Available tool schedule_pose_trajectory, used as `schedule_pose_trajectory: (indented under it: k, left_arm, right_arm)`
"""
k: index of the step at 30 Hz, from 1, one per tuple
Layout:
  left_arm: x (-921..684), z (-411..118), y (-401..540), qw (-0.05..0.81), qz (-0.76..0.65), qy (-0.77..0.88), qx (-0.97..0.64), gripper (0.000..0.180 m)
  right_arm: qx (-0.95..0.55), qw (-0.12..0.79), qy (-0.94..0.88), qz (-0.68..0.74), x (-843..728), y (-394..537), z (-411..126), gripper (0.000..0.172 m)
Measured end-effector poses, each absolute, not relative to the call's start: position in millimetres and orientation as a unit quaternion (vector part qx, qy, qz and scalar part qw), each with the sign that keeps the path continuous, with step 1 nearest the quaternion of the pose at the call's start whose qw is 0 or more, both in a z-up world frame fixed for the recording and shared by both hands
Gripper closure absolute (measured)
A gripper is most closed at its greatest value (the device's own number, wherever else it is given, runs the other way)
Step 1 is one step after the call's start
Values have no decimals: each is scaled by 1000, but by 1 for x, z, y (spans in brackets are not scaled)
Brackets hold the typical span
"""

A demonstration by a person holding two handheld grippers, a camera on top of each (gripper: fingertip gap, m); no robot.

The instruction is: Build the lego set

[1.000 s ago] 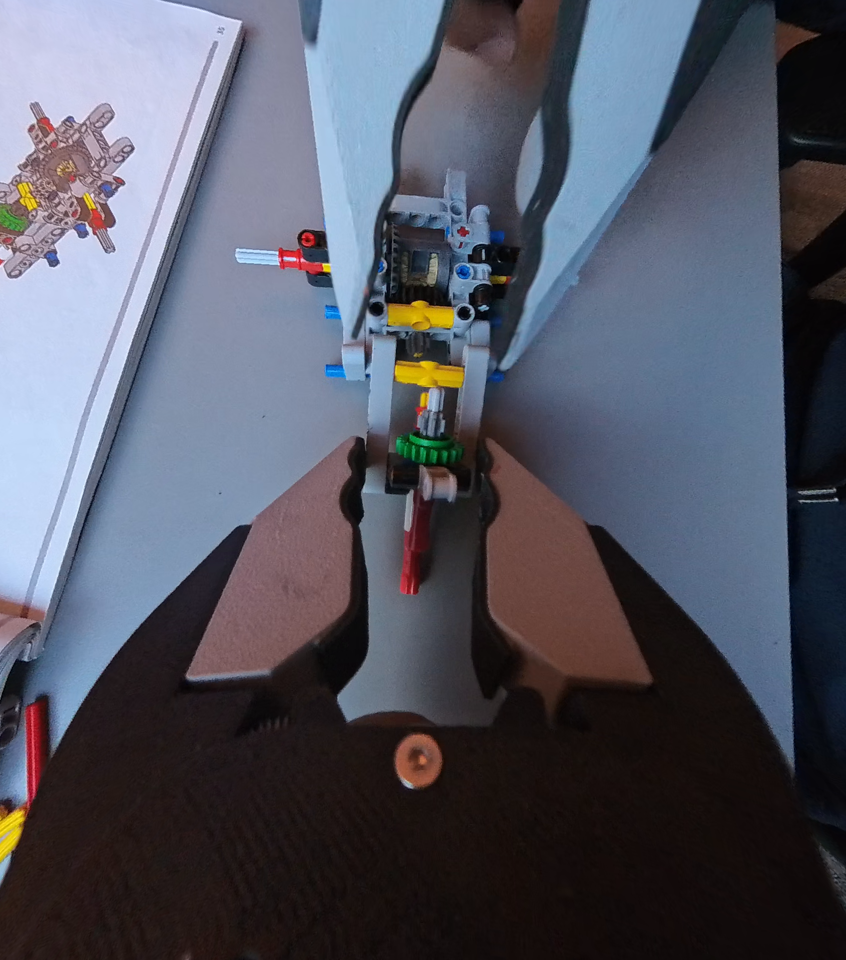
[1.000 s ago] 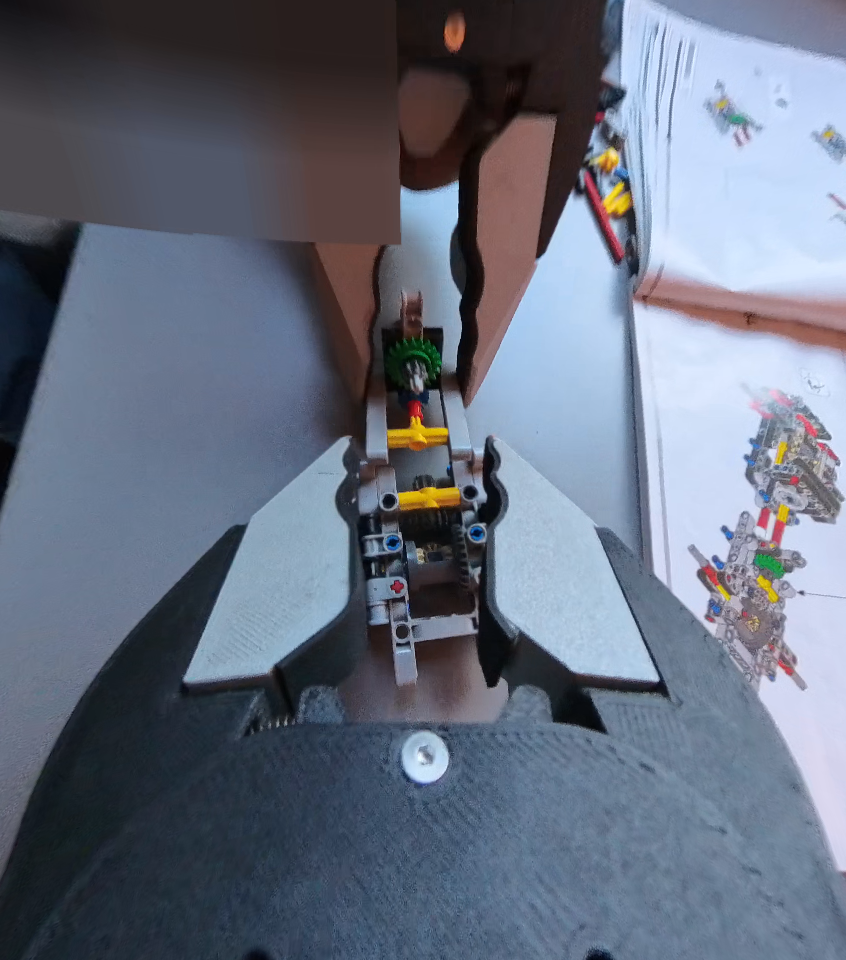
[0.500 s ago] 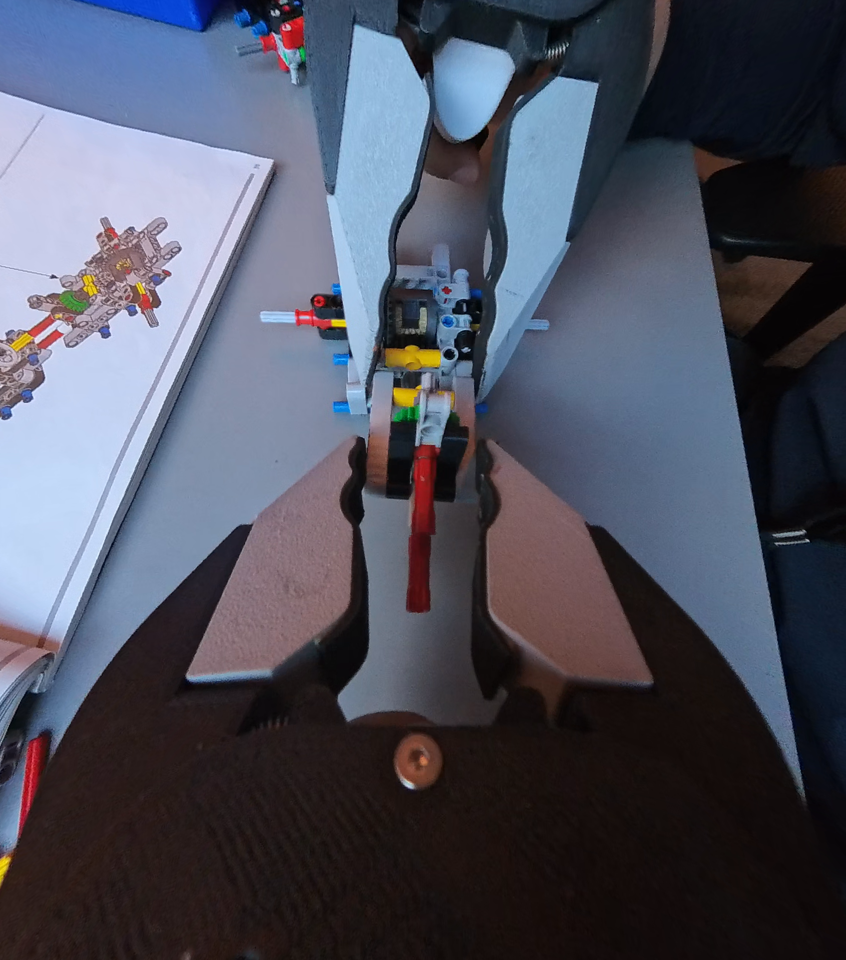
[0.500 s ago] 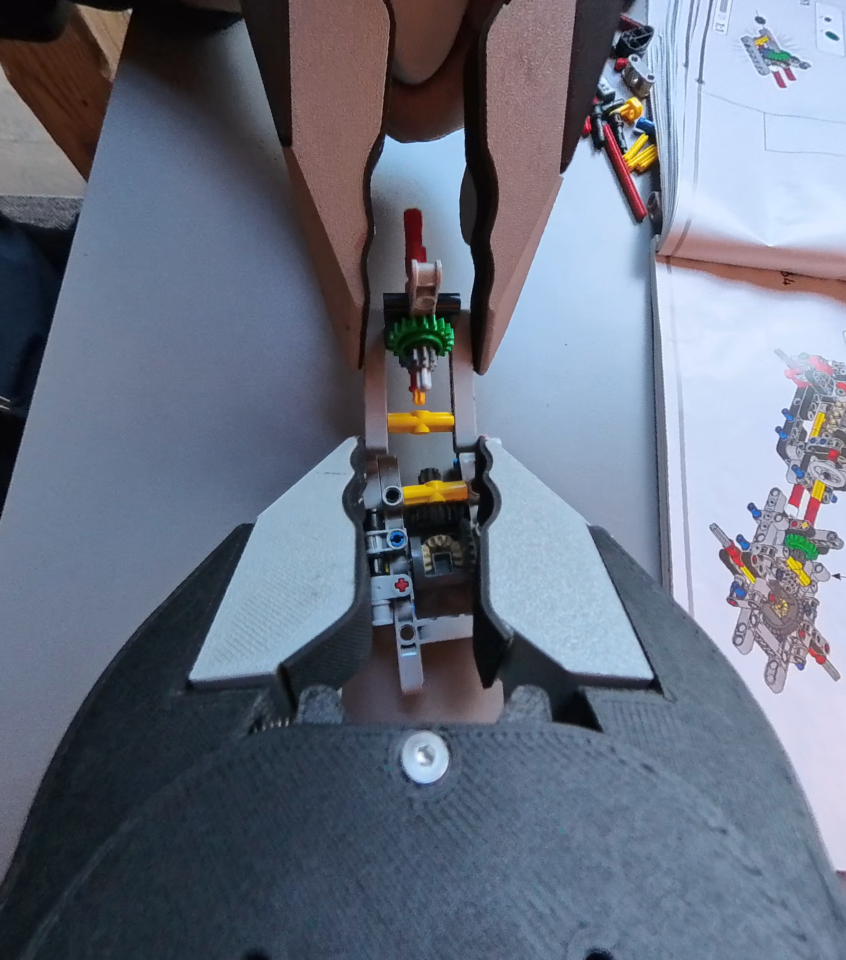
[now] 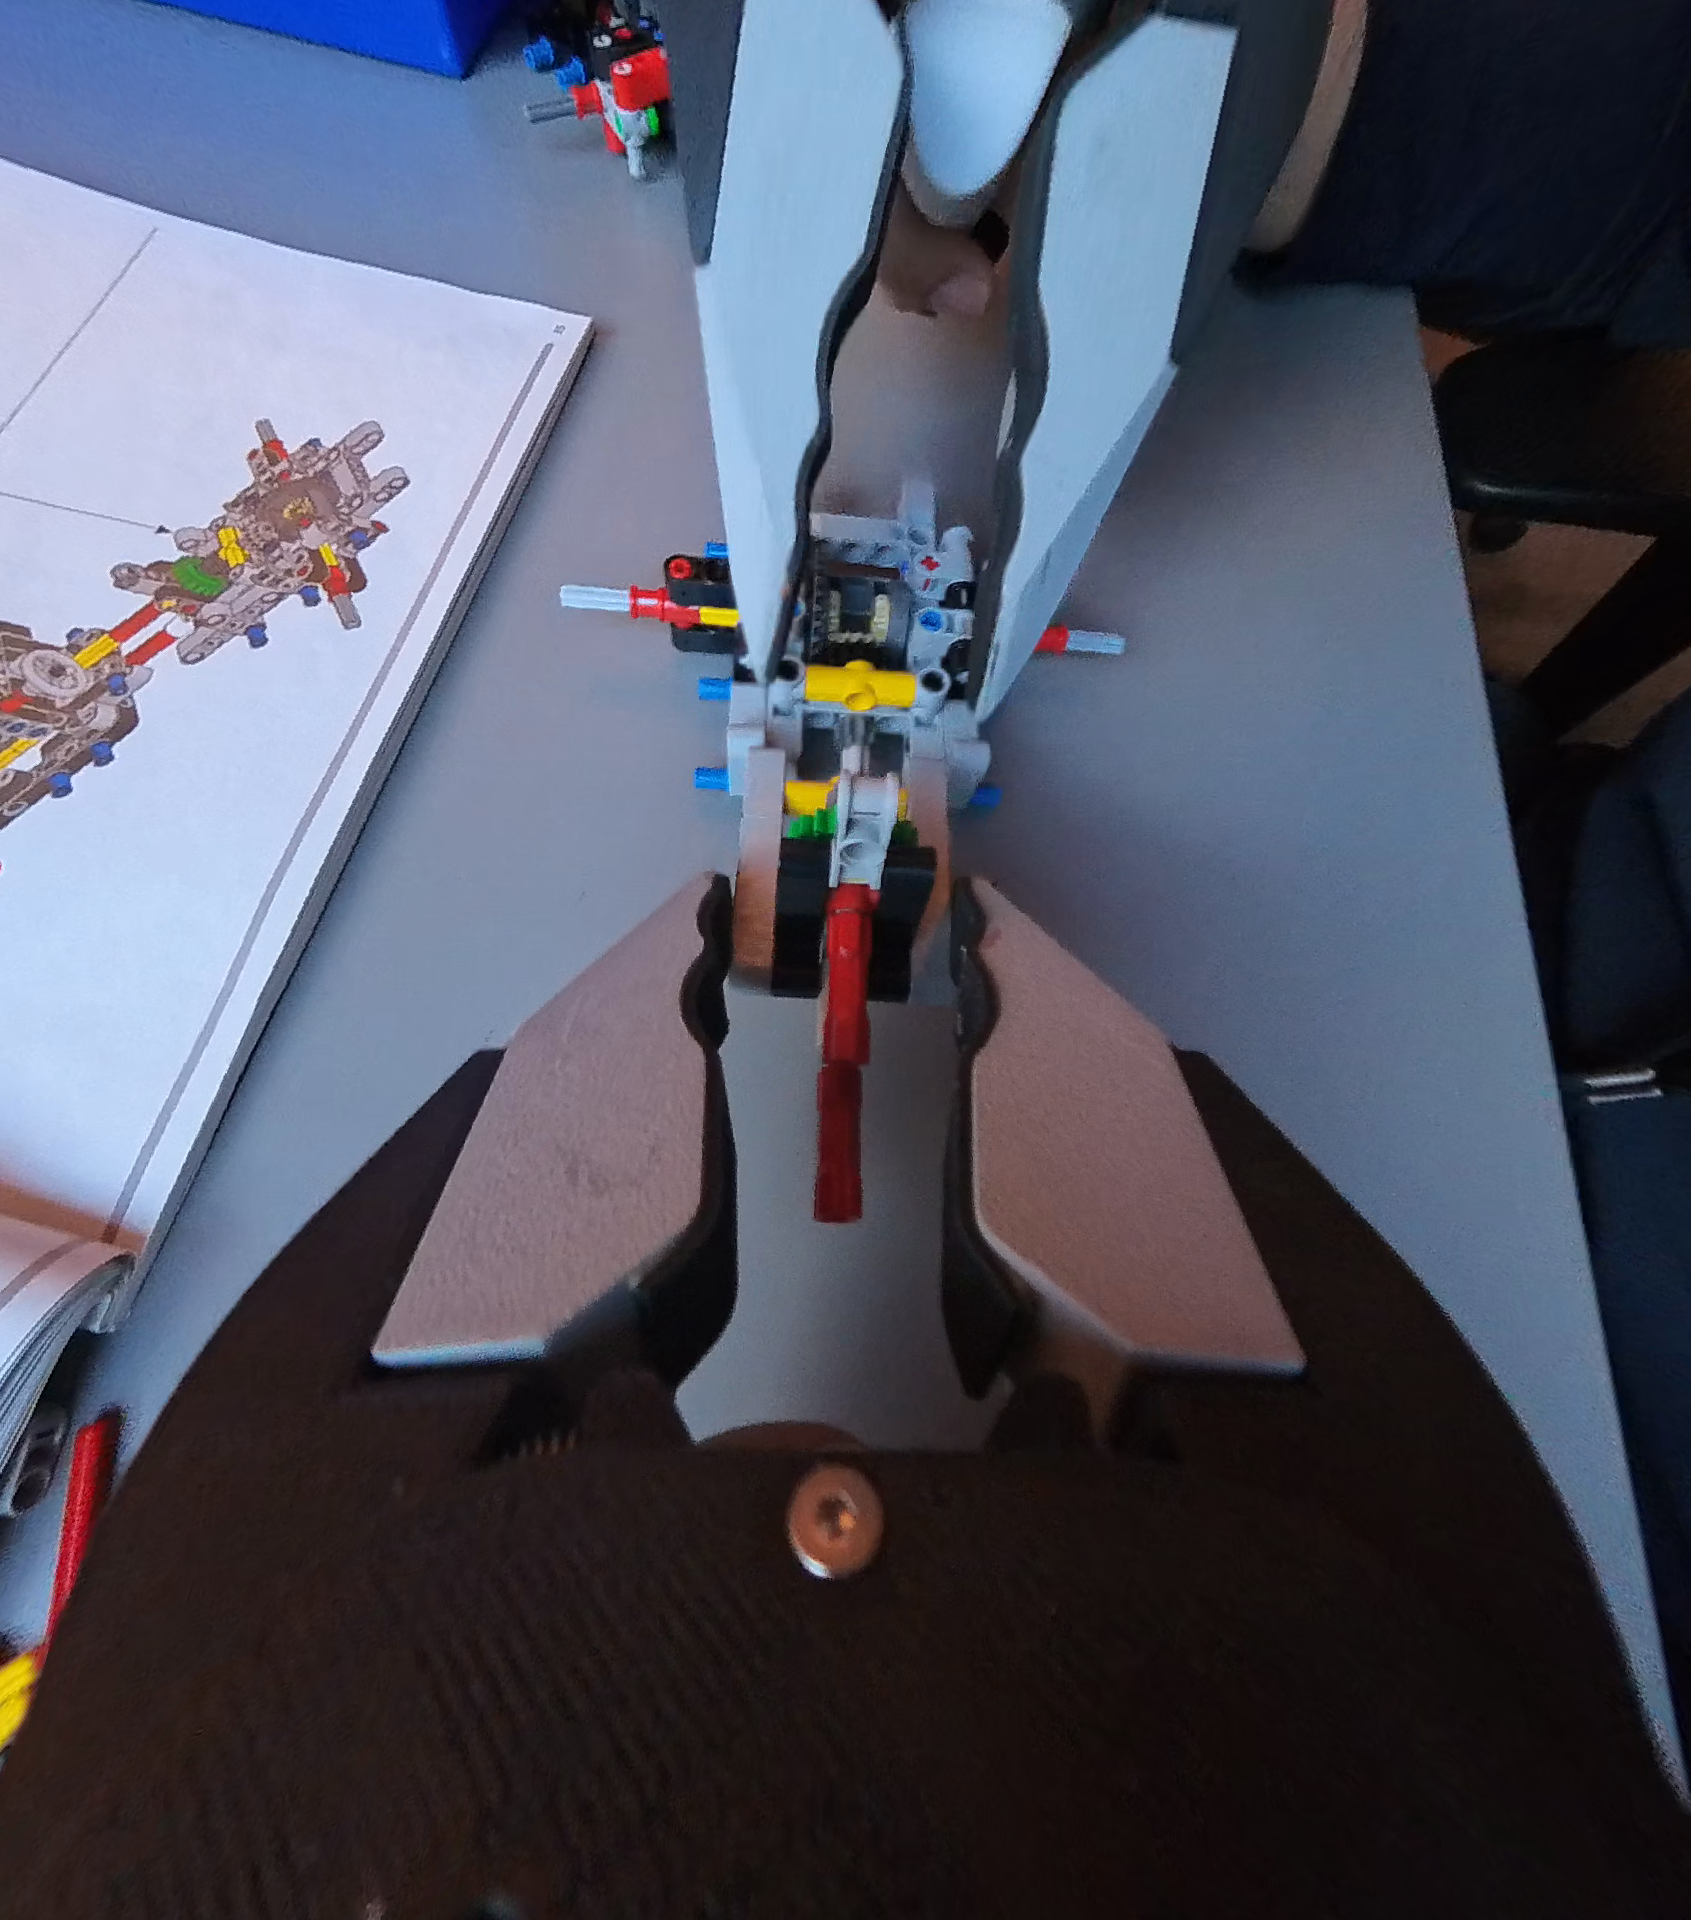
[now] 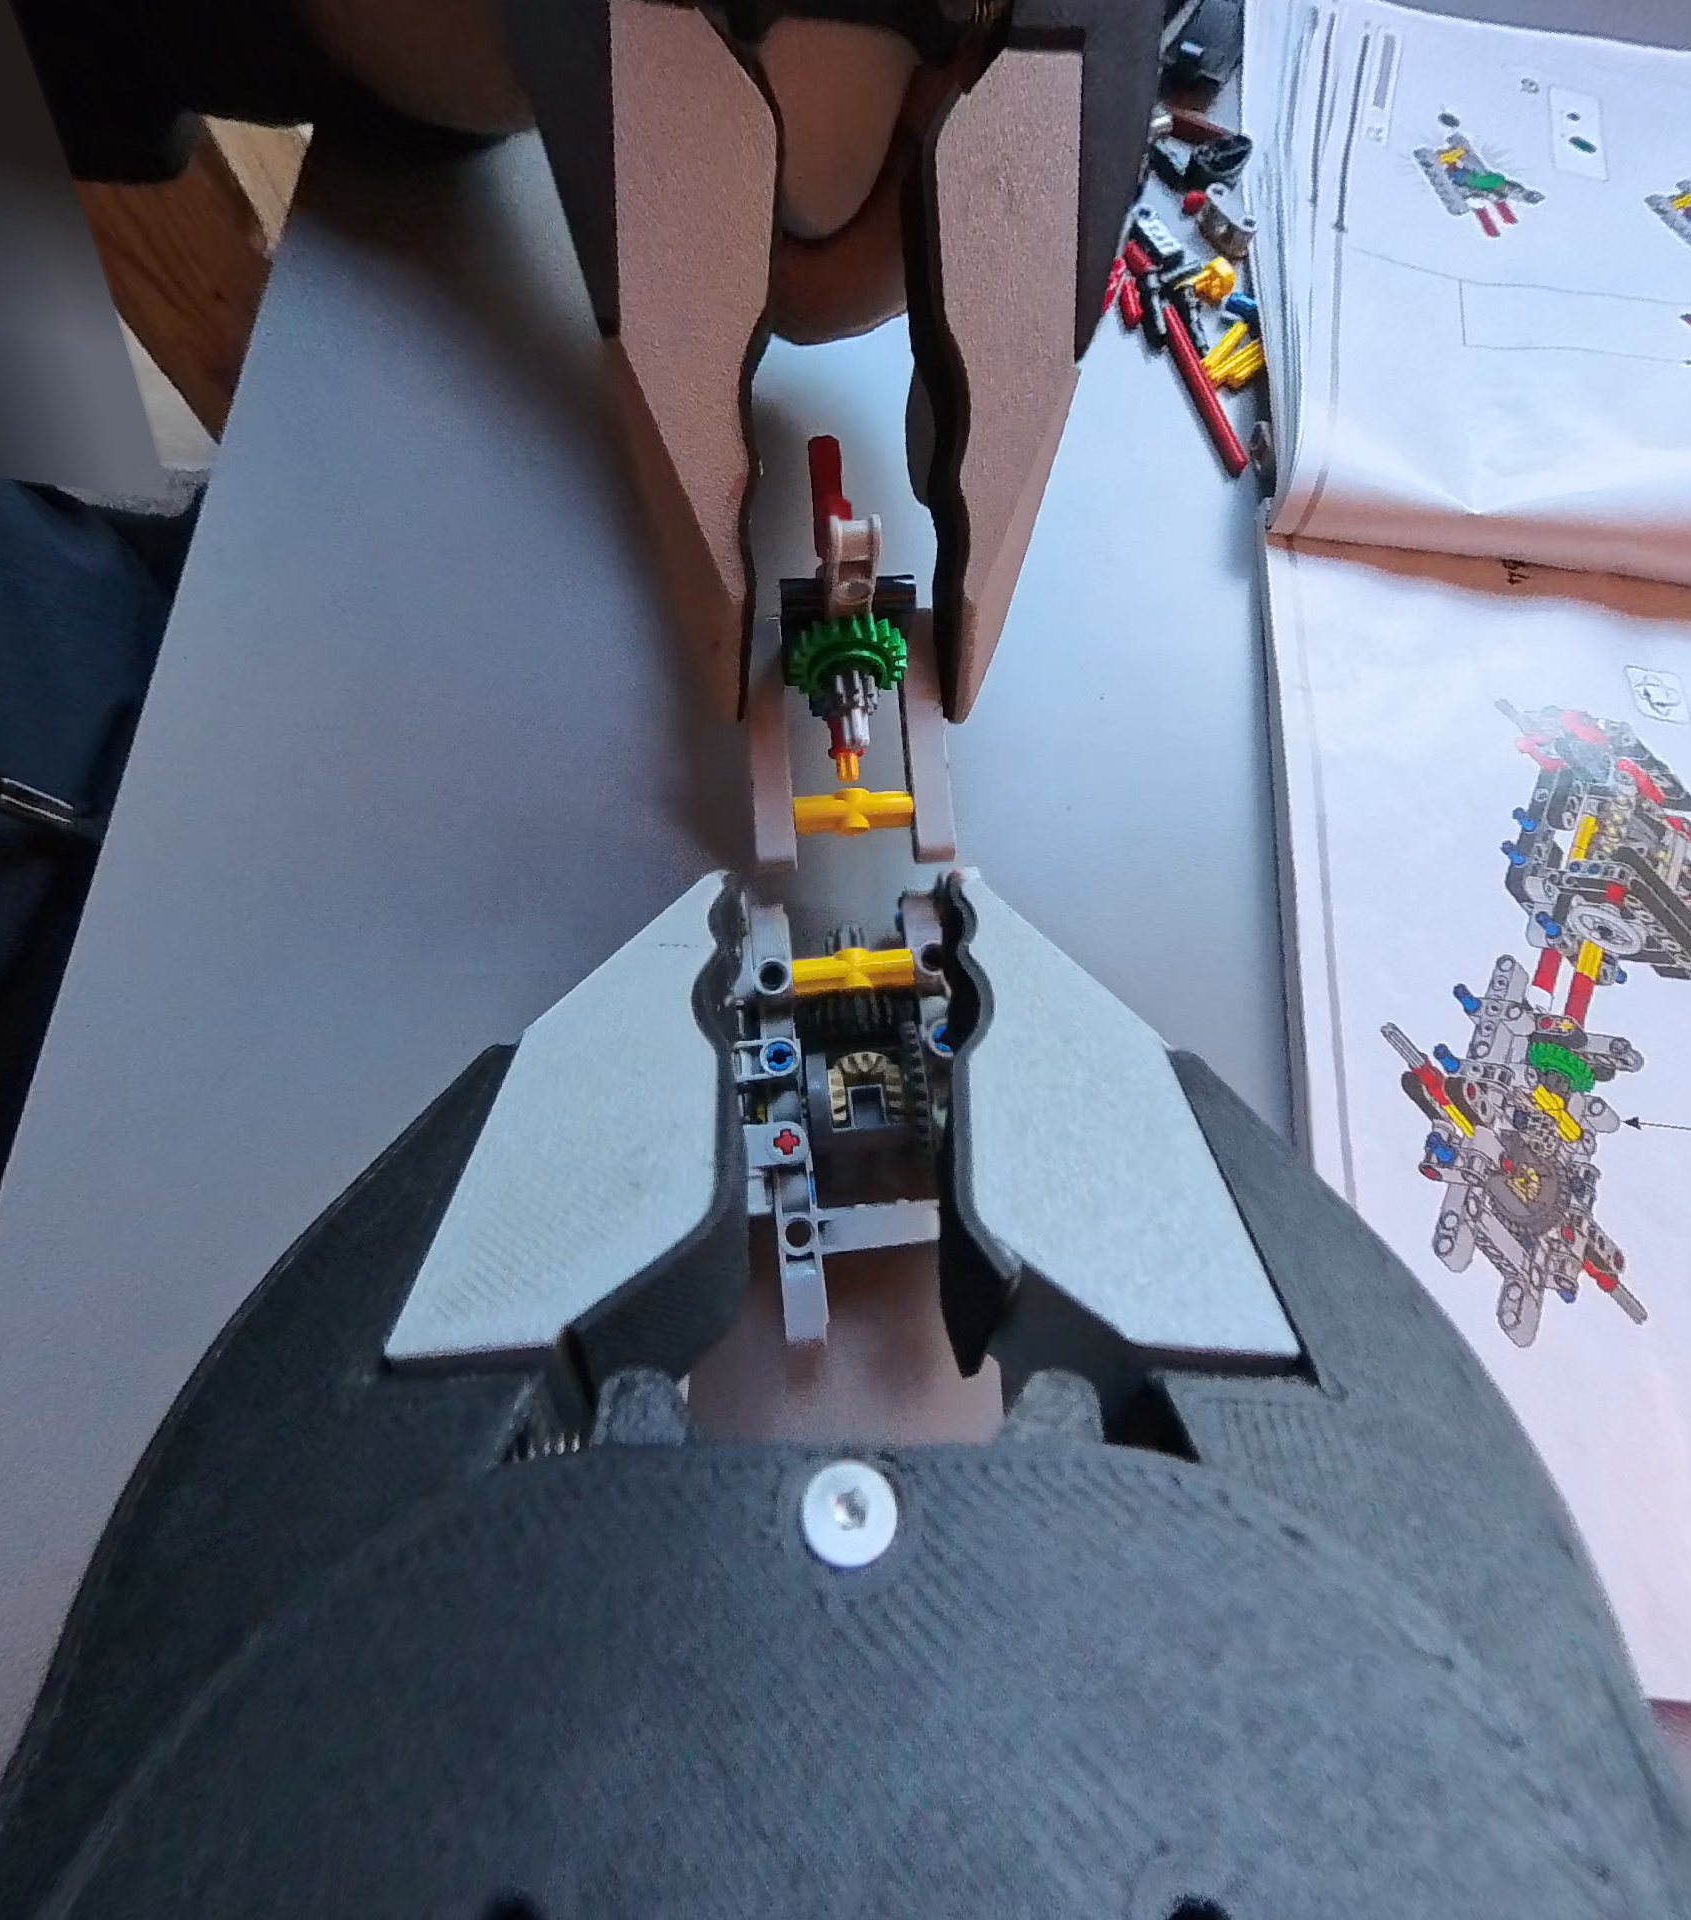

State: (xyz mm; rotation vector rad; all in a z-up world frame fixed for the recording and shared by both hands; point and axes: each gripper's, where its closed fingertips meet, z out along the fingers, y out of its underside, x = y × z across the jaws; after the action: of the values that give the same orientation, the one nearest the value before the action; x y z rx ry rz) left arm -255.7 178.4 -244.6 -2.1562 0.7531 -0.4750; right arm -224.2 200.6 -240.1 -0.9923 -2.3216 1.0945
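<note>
Tools facing each other over two halves of a plastic brick model.
Right tool [image 6: 846, 914], its grey fingers [image 6: 602, 1122] pressed on the grey gearbox block with yellow cross-pin [image 6: 851, 1081], holds it over the grey table [image 6: 467, 623]. Left tool [image 5: 836, 935] grips the narrow grey frame with green gear and red axle [image 5: 846, 894] just beyond. White instruction booklet [image 6: 1547, 727] lies open at the right, loose coloured pieces [image 6: 1199, 312] far right.

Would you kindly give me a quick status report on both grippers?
Left gripper shut on green-gear module. Right gripper shut on gearbox module. Modules apart, above grey table. Instruction booklet alongside.
</note>
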Motion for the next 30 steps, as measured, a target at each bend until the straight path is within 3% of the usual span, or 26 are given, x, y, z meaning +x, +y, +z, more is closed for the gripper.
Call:
schedule_pose_trajectory:
  k: [5, 18, 23, 30]
  left_arm:
    - [-260, -248, 180, 392, -192, 282, -854, 142]
    - [-271, -269, 180, 359, -190, 262, -876, 142]
    - [-269, -253, 183, 397, -219, 250, -856, 142]
    - [-277, -214, 194, 492, -247, 213, -807, 131]
  right_arm:
    - [-360, 194, -805, 431, -224, 207, -227, 135]
    - [-412, 183, -748, 487, -236, 241, -225, 108]
    - [-430, 205, -737, 479, -240, 257, -228, 103]
    - [-468, 258, -708, 461, -250, 284, -230, 112]
